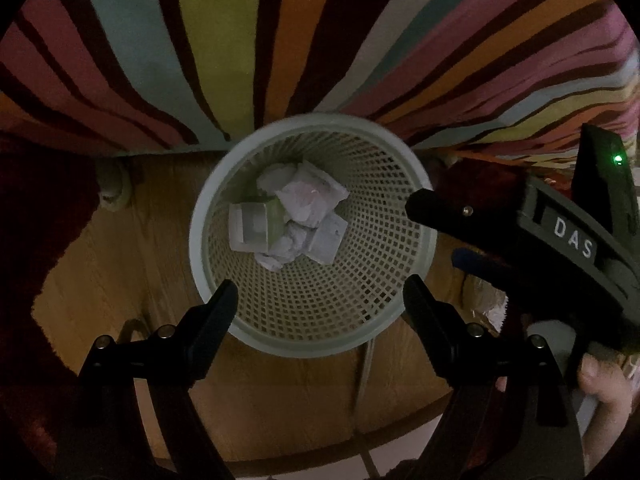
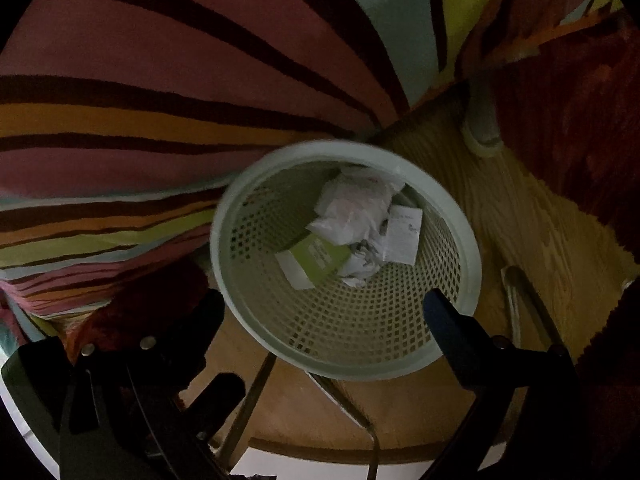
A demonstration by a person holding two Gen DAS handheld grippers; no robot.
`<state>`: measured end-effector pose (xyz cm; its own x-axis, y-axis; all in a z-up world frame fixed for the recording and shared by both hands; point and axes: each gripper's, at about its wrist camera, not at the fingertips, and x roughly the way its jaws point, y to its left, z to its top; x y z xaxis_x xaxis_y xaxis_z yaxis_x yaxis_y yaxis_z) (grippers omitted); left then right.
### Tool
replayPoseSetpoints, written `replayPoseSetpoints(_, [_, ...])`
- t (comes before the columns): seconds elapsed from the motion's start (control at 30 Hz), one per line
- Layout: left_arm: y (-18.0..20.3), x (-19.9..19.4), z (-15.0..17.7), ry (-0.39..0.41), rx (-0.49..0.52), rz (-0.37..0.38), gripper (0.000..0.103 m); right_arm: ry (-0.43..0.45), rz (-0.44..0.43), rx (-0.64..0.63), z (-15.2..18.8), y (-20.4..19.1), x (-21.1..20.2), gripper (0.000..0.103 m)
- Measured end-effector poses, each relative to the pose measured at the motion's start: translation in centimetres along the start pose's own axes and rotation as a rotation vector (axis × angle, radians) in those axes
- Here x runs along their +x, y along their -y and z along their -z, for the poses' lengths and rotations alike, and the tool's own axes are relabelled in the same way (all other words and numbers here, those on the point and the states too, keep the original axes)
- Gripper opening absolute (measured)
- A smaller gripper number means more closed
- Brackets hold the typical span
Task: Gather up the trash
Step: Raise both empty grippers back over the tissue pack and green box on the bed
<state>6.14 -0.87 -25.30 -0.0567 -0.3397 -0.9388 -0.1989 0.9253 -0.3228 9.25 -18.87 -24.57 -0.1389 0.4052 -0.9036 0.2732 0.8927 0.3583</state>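
**A:** What is hard to make out here?

**B:** The scene is dim. The pale mesh wastebasket (image 1: 394, 216) sits on a wooden floor (image 1: 120, 264) against a striped, many-coloured cloth (image 1: 224, 40). Its trash (image 1: 298, 216), which is crumpled white paper, small cartons and a green-and-white packet (image 2: 320, 256), lies at the bottom, partly overlapping, so single pieces blur together. In the left wrist view, a scrap of white paper (image 1: 490, 308) shows behind the right tool, mostly hidden. Dark red fabric (image 1: 36, 208) fills the edges, its shape unclear.

**A:** And the two grippers?

**B:** The left gripper (image 1: 320, 296) hangs over the basket's near rim, jaws spread wide, nothing between them. The right gripper (image 2: 320, 312) stands fully released above the rim too, empty. A hand (image 1: 604, 380) at the frame edge holds its handle, cut off.
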Motion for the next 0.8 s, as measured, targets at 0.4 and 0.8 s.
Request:
replayPoseSetpoints(0.4, [1.0,-8.1,1.6,0.266,0.097,-0.052,0.083,0.281,-0.08,-0.225,2.0,-3.8,-6.4,0.095])
replayPoseSetpoints(0.8, [2.3,-15.8,1.1,0.544,0.146,-0.053,0.083,0.69,-0.137,-0.407,2.8,-6.5,-16.3,0.095])
